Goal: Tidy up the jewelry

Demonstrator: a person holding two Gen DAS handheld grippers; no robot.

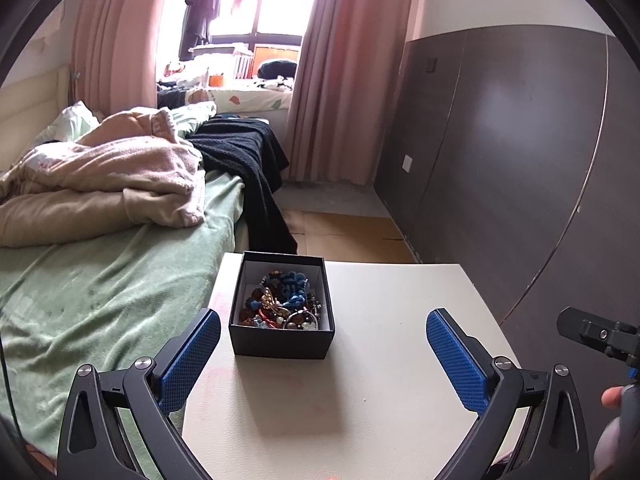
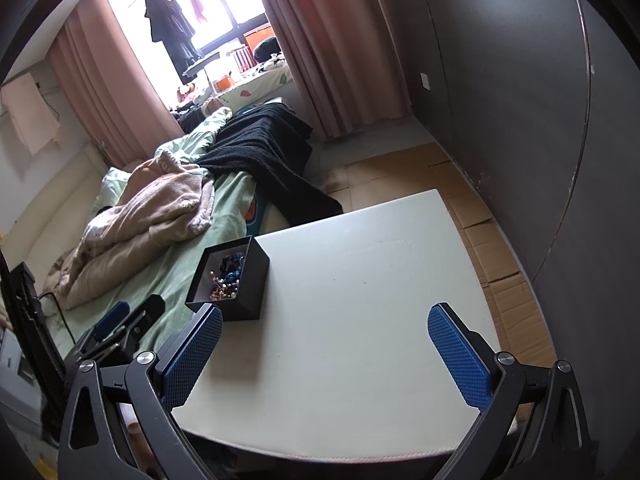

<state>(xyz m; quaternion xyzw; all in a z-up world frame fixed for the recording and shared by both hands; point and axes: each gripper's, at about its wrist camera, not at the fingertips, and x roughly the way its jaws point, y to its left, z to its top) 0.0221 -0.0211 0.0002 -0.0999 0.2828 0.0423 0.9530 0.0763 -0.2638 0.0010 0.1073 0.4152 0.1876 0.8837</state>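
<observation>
While both grippers wait, the black box (image 1: 282,336) sits on the white table (image 1: 380,360).
Left gripper (image 1: 323,354) and right gripper (image 2: 325,354) are wide open, holding nothing; jewelry (image 1: 282,300) fills the box.

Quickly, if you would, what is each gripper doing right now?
Left gripper: open, holding nothing.
Right gripper: open, holding nothing.

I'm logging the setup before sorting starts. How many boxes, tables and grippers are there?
Black box of tangled jewelry: 1
White table: 1
Grippers, left gripper and right gripper, both open: 2
Total: 4
</observation>
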